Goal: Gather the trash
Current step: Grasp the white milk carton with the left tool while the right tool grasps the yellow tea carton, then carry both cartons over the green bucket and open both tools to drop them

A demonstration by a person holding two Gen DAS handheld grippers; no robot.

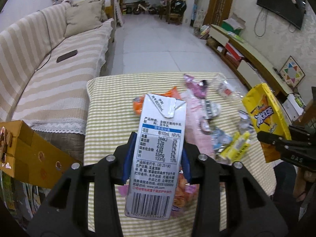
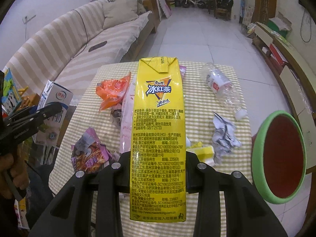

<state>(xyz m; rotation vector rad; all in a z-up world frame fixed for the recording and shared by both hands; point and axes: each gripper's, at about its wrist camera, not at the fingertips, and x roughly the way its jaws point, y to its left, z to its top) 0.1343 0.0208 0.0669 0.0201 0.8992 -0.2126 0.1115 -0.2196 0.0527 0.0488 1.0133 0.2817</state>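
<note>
Left gripper (image 1: pixel 158 156) clamped on silver milk carton (image 1: pixel 158 148), right gripper (image 2: pixel 158 169) on yellow tea carton (image 2: pixel 159 130), both lifted above striped table (image 2: pixel 197 116); keep squeeze steady (thin walls buckle); swing yellow carton to green-rimmed bin (image 2: pixel 258 144) right of table.

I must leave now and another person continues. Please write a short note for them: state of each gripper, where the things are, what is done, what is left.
Left gripper: shut on the milk carton, held above the table.
Right gripper: shut on the yellow tea carton, also lifted.
Green bin: right of the table.
Done: both cartons picked up.
Left: drop both in the bin, then collect the orange wrapper, plastic bottle, crumpled paper, pink snack bag.
</note>
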